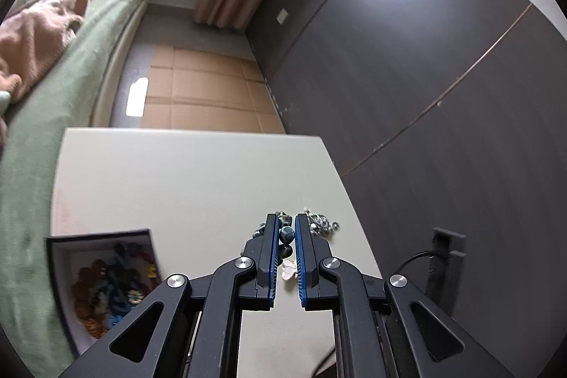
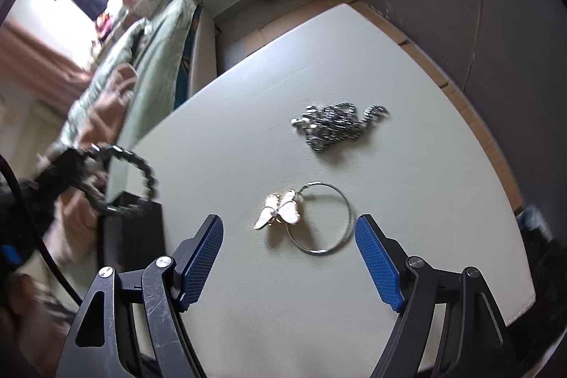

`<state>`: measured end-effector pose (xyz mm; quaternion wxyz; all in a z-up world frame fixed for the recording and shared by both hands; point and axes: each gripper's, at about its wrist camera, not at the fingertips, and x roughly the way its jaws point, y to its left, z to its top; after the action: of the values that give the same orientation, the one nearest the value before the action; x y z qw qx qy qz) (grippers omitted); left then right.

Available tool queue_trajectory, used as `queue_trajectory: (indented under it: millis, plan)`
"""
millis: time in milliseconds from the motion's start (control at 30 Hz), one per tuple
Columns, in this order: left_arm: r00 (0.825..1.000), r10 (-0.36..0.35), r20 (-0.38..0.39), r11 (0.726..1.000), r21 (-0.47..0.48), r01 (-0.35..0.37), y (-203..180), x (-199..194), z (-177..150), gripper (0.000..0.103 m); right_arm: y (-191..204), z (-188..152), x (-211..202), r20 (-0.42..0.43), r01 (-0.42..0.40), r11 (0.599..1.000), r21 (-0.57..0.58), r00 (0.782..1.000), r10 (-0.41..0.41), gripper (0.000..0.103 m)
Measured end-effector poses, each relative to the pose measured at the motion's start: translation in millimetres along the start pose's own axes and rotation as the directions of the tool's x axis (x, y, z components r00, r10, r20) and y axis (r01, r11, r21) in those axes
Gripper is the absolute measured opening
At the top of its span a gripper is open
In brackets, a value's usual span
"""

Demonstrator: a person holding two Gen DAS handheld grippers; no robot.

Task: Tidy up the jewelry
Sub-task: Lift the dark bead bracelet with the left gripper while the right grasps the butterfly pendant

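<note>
Left gripper [image 1: 285,236] clamped on beaded bracelet [image 1: 286,233], right of jewelry box [image 1: 102,275] | right gripper [image 2: 288,232] spread wide, straddling butterfly hoop [image 2: 319,218] | risk: hoop skidding under closing pads.

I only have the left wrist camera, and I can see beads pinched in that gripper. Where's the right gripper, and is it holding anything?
Observer: The right gripper is open and empty, over the table.
Operator: What is it pointed at?
Observer: A gold-and-white butterfly ornament lying on the table just ahead of its fingers, touching a thin silver hoop.
Operator: How do my beads look from that side?
Observer: The beaded bracelet hangs as a full loop from the left gripper, clear of the table.
</note>
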<state>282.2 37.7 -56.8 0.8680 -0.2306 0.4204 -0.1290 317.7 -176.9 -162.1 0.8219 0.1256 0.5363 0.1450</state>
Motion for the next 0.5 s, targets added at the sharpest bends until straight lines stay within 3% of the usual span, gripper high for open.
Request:
queue_trajectory:
  millis: [300,500]
  plan:
    - [0.999,0.018,0.038,0.999,-0.031,-0.017,19.0,-29.4,3.7,0.009,34.1,-6.2,16.4,0.010,0.158,0.980,-0.123,0.987,-0.158,0.078]
    - [0.997,0.059,0.058,0.997,-0.045,-0.056,30.0,-47.4,0.1,0.009,52.7,-11.5,29.1,0.039,0.311,0.926,-0.213,0.950,-0.310,0.075]
